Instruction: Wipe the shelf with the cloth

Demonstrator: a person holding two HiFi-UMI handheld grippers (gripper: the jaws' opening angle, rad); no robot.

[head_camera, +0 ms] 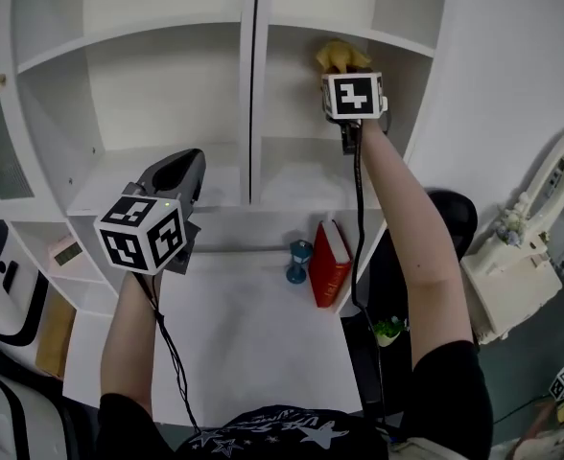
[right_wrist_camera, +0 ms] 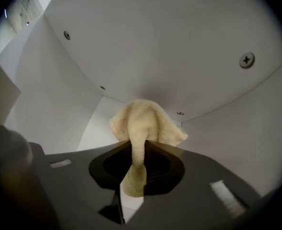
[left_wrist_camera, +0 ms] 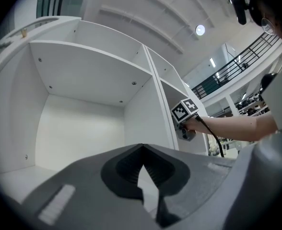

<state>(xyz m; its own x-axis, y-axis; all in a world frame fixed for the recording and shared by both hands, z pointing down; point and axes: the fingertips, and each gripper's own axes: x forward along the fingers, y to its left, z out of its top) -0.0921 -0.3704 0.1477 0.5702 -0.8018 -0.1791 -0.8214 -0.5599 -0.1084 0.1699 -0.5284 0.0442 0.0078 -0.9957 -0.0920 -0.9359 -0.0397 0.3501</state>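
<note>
The tall white shelf unit [head_camera: 148,84] of open compartments fills the view ahead, split by an upright middle panel. The right gripper [right_wrist_camera: 137,145] is raised into the unit's upper right compartment. Its fingers are clenched on a soft pale-yellow terry cloth [right_wrist_camera: 146,121]: a narrow twist of the cloth runs down between them, and the rest bunches out past the tips. That bunch is close up against the white panels at the inner corner of the compartment, where screw heads show. I cannot tell whether it presses on the surface. In the head view the cloth shows as a yellow tuft just above the right gripper's marker cube, under the board that roofs that compartment.

The left gripper [left_wrist_camera: 142,147] is held lower, in front of the unit's left-hand compartment, pointing into it. Its fingers are closed tip to tip with nothing between them.

Below the unit's compartments lies a white bench [head_camera: 234,333]. On it, near the foot of the unit's right half, a red hardback book [head_camera: 330,264] stands leaning. A small blue hourglass-shaped ornament [head_camera: 299,262] stands just beside the book on its left. A little green plant [head_camera: 389,330] sits lower, off the bench's right edge.
</note>
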